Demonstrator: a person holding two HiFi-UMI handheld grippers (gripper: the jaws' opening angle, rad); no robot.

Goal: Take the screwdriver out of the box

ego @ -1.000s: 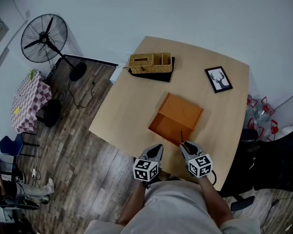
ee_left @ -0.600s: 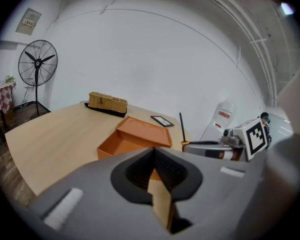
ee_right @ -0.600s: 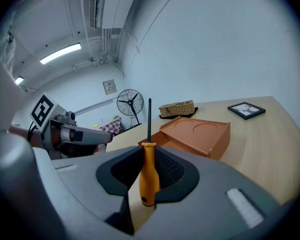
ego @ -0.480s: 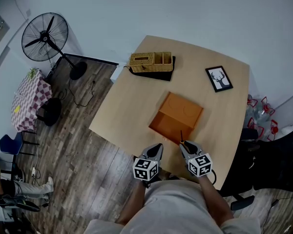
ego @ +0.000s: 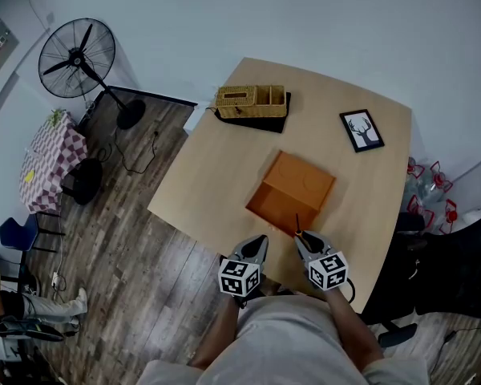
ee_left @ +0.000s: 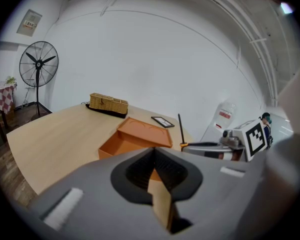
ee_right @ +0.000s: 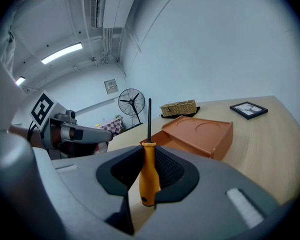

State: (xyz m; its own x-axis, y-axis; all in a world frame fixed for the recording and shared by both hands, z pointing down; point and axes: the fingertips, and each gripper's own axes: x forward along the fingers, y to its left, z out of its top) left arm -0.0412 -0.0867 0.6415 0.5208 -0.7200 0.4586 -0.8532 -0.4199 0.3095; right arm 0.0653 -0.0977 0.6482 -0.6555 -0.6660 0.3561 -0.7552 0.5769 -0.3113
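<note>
Screwdriver [ee_right: 148, 176] handling: light, rigid, not fragile; the smooth plastic handle could twist or slip in the pads; the thin shaft is a poor grab point; best hold is mid-handle, which is where it's taken now. Looks: stubby orange handle, rounded butt end, slim dark shaft standing upright above the jaws. Right gripper [ee_right: 149, 154] is clamped on the handle, one pad on each side; the tool is out of the box [ee_left: 115, 148], held over the near edge of the table [ego: 216, 167], just short of the box's near side. Box is orange and open; lid [ee_left: 146, 133] sits over its far half; inside not visible. Left gripper [ee_left: 154, 151] is closed on nothing, jaws meeting, beside the right one. Extraction looks done by my read; only a set-down would remain.
</note>
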